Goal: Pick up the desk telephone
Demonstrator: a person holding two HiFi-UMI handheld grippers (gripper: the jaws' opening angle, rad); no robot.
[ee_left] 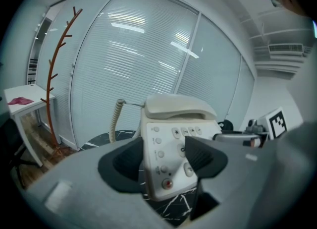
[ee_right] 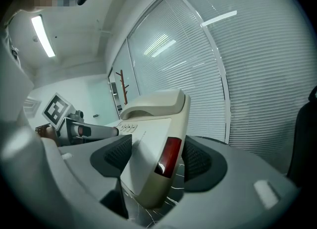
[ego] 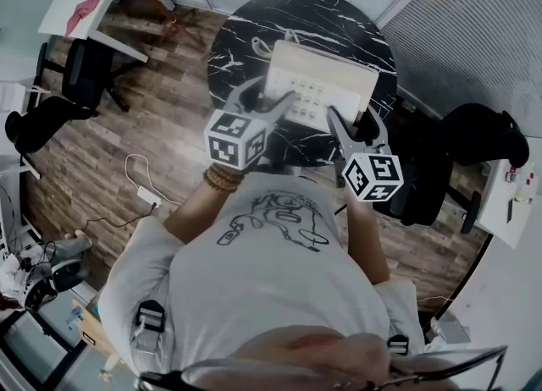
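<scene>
The desk telephone (ego: 320,83), a beige set with its handset (ee_left: 178,108) in the cradle, sat at the upper middle of the head view on the round black marble table (ego: 246,25), taken at its two near corners. The left gripper (ee_left: 163,161) had its jaws spread wide and closed on the lower left corner of the keypad end, one pad against the side edge and the other over the keys. The right gripper (ee_right: 156,161) was clamped across the opposite side edge, its pads on either side of a dark red panel (ee_right: 168,156). Gripping both corners probably served to share the weight and keep the body level, so the handset would not slide off and drag its coiled cord (ee_left: 115,119). Marble showed beneath the near edge in both gripper views, yet whether the base had left the table could not be told. No brand name could be read; the key markings were too small, a red button (ee_left: 168,183) carried no legible label, and the marker cube (ego: 235,140) bore only black-and-white squares.
</scene>
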